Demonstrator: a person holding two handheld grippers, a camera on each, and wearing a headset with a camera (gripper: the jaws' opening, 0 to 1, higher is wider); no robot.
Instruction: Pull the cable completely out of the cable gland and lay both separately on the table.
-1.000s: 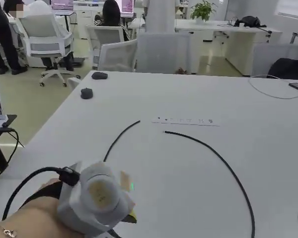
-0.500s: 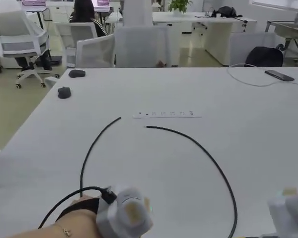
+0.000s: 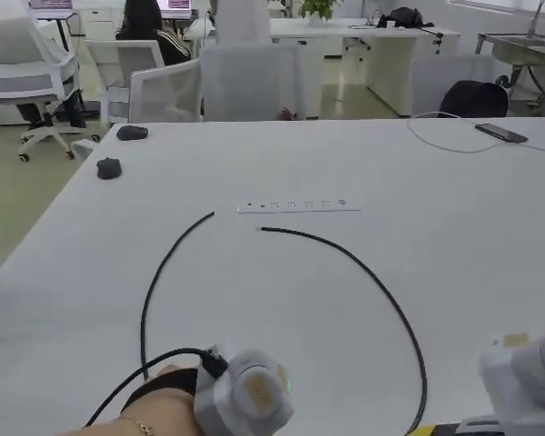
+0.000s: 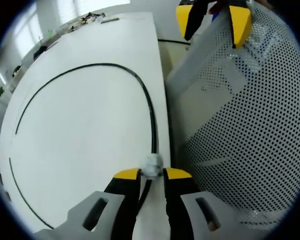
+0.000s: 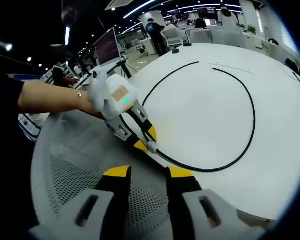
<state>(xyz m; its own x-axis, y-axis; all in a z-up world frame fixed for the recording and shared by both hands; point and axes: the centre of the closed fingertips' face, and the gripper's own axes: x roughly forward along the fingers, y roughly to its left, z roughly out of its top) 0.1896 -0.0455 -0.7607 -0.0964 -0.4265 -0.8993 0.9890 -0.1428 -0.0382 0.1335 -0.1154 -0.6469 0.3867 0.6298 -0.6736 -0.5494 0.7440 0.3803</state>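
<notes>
Black cable (image 3: 381,292) loops across the white counter (image 3: 282,318) with its white cable gland (image 4: 152,164) at the near edge, where the left tongs (image 4: 152,175) look clamped on it, probably anchoring it so the right tongs (image 5: 146,175), parted and empty nearby, can pull the cable.

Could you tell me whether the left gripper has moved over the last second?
Yes: the left gripper has shifted right relative to the white strip.
</notes>
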